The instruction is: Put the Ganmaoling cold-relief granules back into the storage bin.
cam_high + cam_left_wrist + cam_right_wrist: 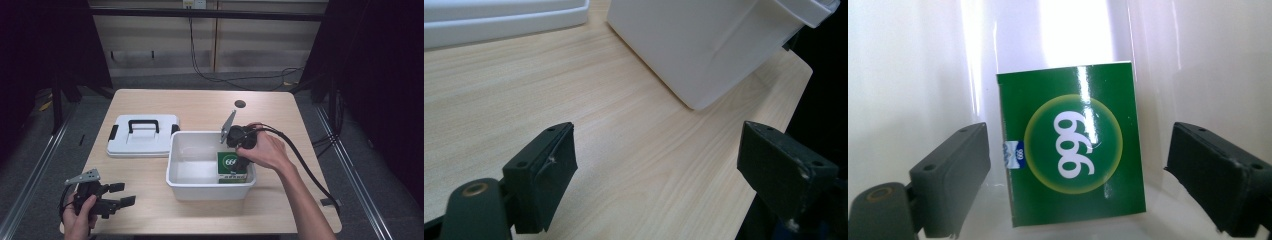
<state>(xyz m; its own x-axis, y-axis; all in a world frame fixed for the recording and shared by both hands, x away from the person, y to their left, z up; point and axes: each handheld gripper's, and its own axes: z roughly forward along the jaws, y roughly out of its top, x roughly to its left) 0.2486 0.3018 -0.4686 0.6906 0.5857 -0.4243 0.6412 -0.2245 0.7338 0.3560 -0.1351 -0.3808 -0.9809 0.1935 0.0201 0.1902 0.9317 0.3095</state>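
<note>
A green box printed "999" lies flat in the near right corner of the white bin. My right gripper hangs over it, open; in the right gripper view the right gripper has its jaws standing apart on either side of the box without touching it. At the table's near left corner my left gripper rests open in a hand, pointing right toward the bin. Between the left gripper's jaws lies only bare wood, with the bin's wall beyond.
A white lid with a black handle lies flat to the left of the bin; its edge shows in the left gripper view. A dark round hole sits in the tabletop at the back. Cables trail from the right gripper off the table's right side.
</note>
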